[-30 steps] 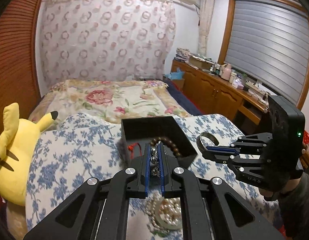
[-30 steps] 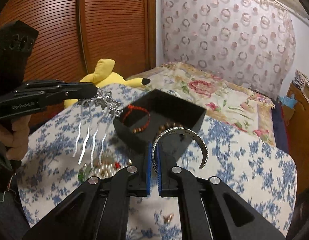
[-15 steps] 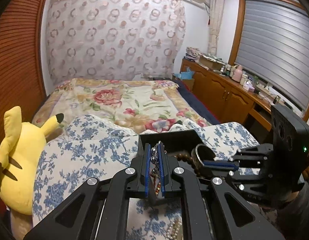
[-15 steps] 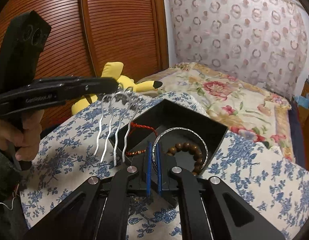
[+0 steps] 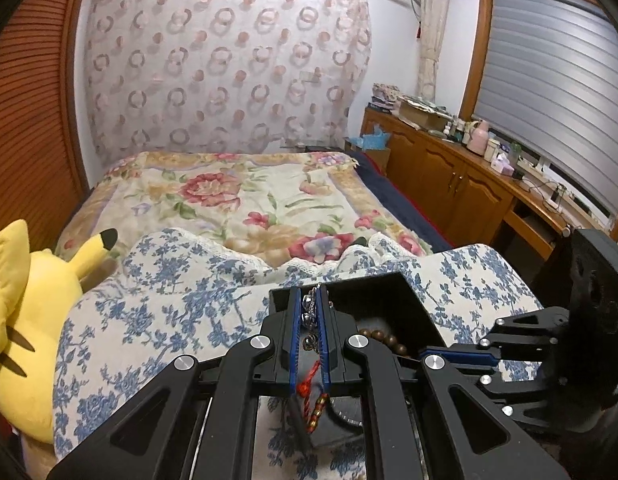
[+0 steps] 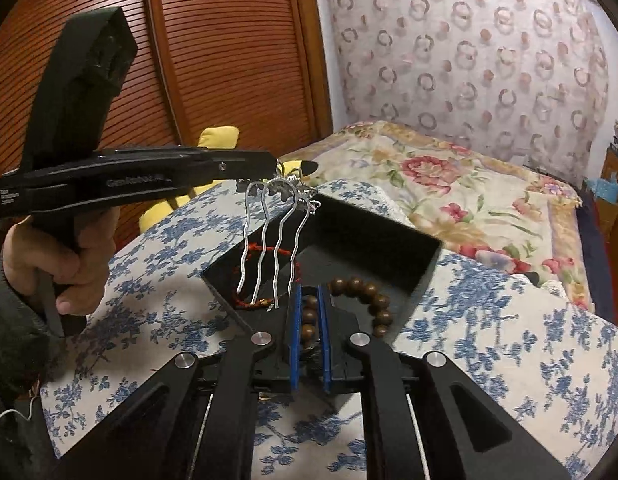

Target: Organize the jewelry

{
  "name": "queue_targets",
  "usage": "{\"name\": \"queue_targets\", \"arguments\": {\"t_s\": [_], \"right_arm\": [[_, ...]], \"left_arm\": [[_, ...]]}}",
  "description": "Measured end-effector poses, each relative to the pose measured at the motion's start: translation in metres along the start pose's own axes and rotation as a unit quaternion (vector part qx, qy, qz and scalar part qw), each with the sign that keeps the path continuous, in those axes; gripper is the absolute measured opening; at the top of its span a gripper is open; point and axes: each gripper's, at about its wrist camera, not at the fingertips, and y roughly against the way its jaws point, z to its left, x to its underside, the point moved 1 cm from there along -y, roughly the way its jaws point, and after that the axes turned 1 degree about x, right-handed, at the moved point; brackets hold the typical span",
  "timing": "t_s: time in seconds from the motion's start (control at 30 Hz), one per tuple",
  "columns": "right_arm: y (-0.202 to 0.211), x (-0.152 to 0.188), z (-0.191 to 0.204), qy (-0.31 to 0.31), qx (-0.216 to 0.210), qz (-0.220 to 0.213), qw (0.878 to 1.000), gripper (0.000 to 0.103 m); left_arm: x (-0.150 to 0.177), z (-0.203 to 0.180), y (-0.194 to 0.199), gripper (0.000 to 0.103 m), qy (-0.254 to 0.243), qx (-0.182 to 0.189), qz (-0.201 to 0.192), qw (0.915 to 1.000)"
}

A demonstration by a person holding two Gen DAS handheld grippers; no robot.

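The silver hair comb (image 6: 275, 240) is held by its ornate top in the clenched left tongs (image 5: 310, 322), its prongs hanging over the black box (image 6: 373, 240) on the counter (image 6: 509, 340). If released while tilted, the prongs could catch the red cord bracelet (image 6: 261, 276) or strike the box's near wall, by this judgement. The right tongs (image 6: 309, 340) are parted slightly and hold nothing; the wooden bead bracelet (image 6: 373, 304) lies beneath them inside the box.
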Motion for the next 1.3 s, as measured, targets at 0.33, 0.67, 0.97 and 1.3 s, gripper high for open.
{"name": "queue_targets", "arguments": {"t_s": [0.33,0.67,0.97,1.3], "right_arm": [[-0.002,0.003,-0.017,-0.010,0.026,0.005,1.000,0.011],[0.012,0.001,-0.021,-0.014,0.048,-0.001,0.999,0.011],[0.037,0.015,0.002,-0.005,0.067,-0.007,0.998,0.011],[0.059,0.043,0.027,-0.009,0.076,-0.007,0.997,0.012]], "left_arm": [[0.001,-0.009,-0.029,0.007,-0.004,0.015,0.021,0.9997],[0.011,-0.009,-0.012,0.027,-0.009,0.013,0.023,0.9996],[0.038,-0.014,0.026,0.034,-0.019,0.013,0.019,0.9996],[0.075,-0.027,0.057,0.047,-0.032,0.018,0.028,0.9989]]}}
